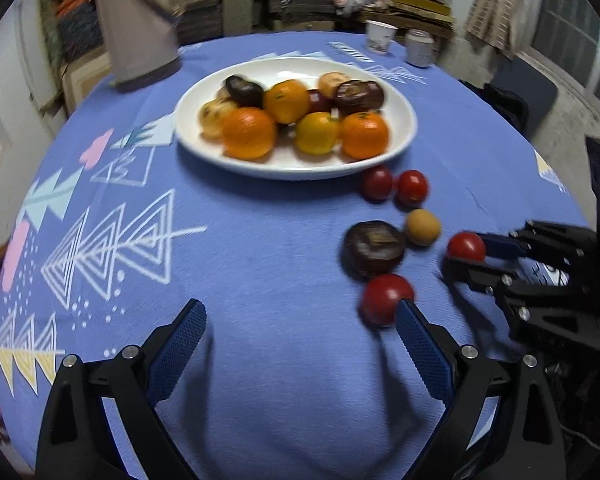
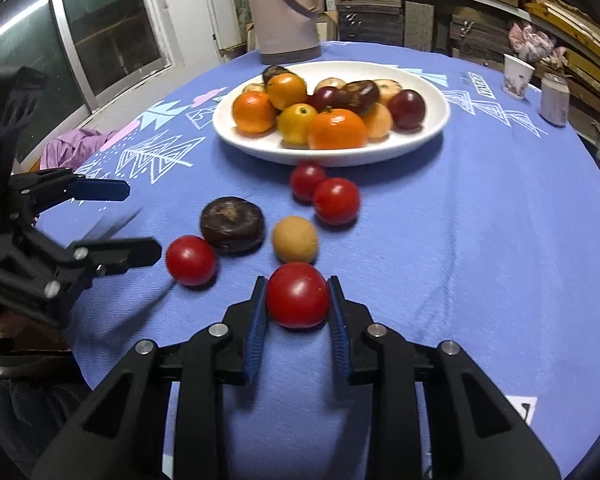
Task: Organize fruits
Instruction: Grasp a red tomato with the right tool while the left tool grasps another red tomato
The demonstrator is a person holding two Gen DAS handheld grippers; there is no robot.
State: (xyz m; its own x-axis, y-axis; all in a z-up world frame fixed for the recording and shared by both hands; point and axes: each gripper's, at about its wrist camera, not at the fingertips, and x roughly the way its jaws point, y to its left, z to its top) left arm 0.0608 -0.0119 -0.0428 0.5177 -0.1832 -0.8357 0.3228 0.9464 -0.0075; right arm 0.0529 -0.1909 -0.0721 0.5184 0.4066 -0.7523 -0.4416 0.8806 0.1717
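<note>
The red tomato point(image 2: 298, 295) sits between the blue pads of the right gripper point(image 2: 298, 300), which are closed onto its 2 sides — it looks gripped, though it is low over the blue tablecloth point(image 2: 460, 240) and I cannot tell whether it has lifted. Just ahead of this claw lie a tan round fruit point(image 2: 295, 239) and a dark flat fruit point(image 2: 233, 224), with a second tomato point(image 2: 191, 260) to its left and 2 more tomatoes point(image 2: 326, 194) further ahead. Beyond them, the white plate point(image 2: 432, 128) already holds oranges and dark fruits, so I judge the sorting well along, with 6 pieces left off the plate.

The left gripper point(image 1: 300, 332) hangs wide open and empty, the second tomato just off its right finger. Only the right wrist view shows the grip squarely; the left view shows it sideways — and its own open jaws.
</note>
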